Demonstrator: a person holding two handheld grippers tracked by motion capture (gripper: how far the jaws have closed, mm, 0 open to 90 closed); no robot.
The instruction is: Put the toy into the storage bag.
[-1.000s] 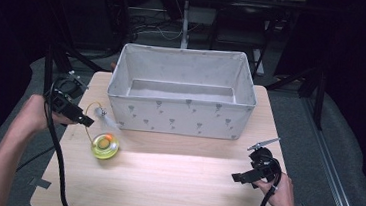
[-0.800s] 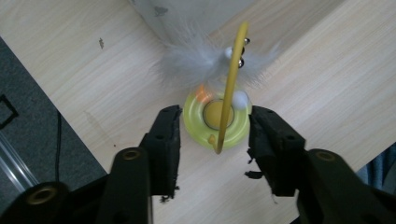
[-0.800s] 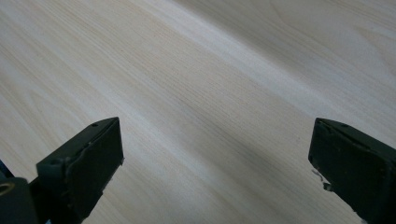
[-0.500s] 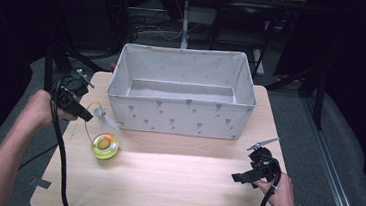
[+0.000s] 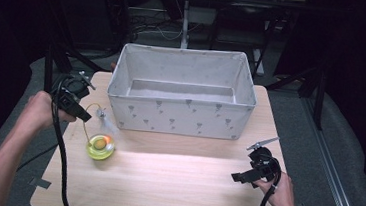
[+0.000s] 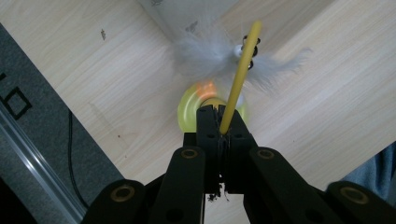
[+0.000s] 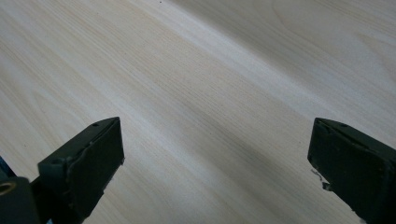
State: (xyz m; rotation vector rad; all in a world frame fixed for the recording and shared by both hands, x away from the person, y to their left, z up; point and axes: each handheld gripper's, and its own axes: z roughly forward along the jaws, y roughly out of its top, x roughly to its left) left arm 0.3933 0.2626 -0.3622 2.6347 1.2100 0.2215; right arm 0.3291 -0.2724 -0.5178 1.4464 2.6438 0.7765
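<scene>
A pale wooden table (image 5: 174, 182) carried a grey fabric bin (image 5: 180, 115), which stood just beyond and to the right of the left gripper (image 5: 85, 117). That gripper's jaws had just been closing and sat pinched tight on the thin yellow wand (image 6: 238, 79) of a cat toy, held near the table's left edge. The toy's round yellow base (image 5: 100, 147) rested on the wood directly below and ahead of those jaws, with its grey feather (image 6: 210, 53) fluffed out at the wand's far end. The right gripper (image 5: 238, 177) hung wide open over bare wood, nothing between its jaws, well apart from the toy.
</scene>
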